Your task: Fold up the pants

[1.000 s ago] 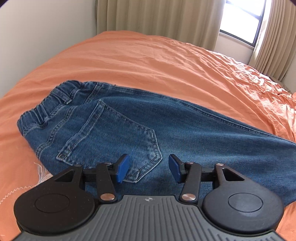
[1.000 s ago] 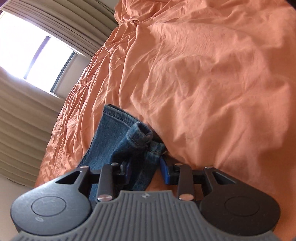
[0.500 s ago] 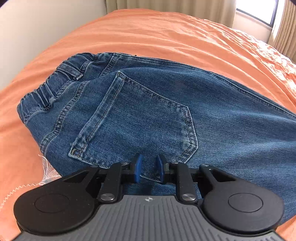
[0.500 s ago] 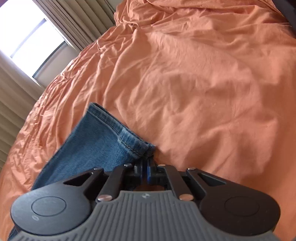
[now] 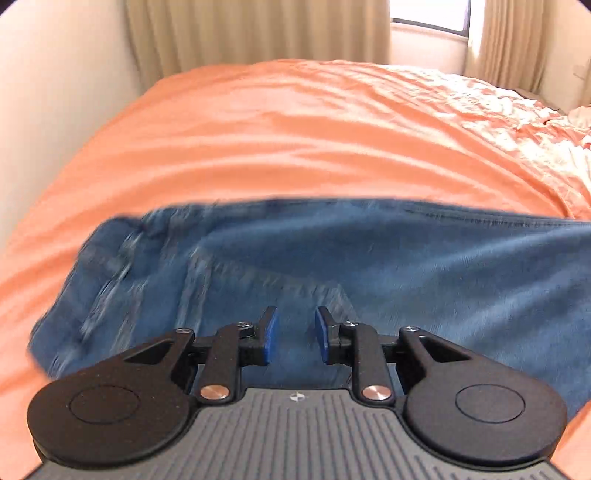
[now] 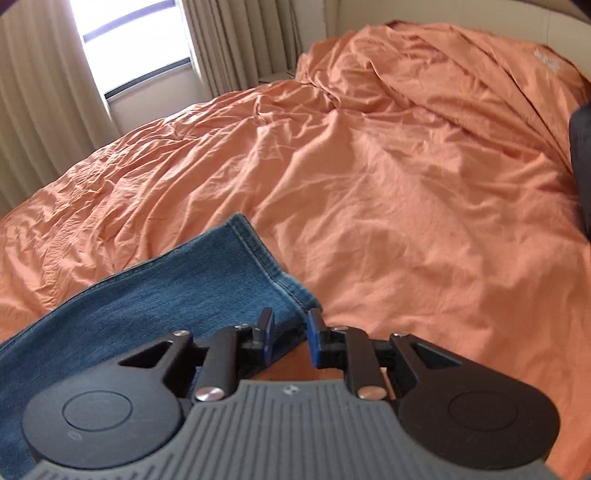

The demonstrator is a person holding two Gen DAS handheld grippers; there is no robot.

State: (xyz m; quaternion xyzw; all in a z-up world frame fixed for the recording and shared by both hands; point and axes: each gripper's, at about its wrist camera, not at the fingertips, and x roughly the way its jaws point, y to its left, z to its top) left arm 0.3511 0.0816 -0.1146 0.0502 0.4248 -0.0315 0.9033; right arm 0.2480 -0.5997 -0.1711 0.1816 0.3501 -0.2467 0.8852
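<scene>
Blue jeans (image 5: 406, 266) lie flat on the orange bed cover, back pocket up, waistband to the left, blurred by motion. My left gripper (image 5: 295, 332) hovers over the seat near the pocket. Its jaws are opening, with a clear gap and only flat denim showing beneath, nothing pinched. In the right wrist view the leg end of the jeans (image 6: 184, 295) lies flat with its hem (image 6: 266, 258) towards the right. My right gripper (image 6: 290, 332) sits above the near hem corner. Its jaws are opening too, and the pads do not press on the cloth.
The wrinkled orange bed cover (image 6: 406, 184) spreads wide beyond the jeans. A pale wall (image 5: 55, 92) runs along the left side. Beige curtains (image 5: 258, 29) and a window (image 6: 140, 48) stand behind the bed. A dark object (image 6: 581, 155) shows at the right edge.
The right gripper shut on the hem corner, then let it go, rose and rolled level. The left gripper narrowed over the pocket, then widened a little and drew back from the jeans.
</scene>
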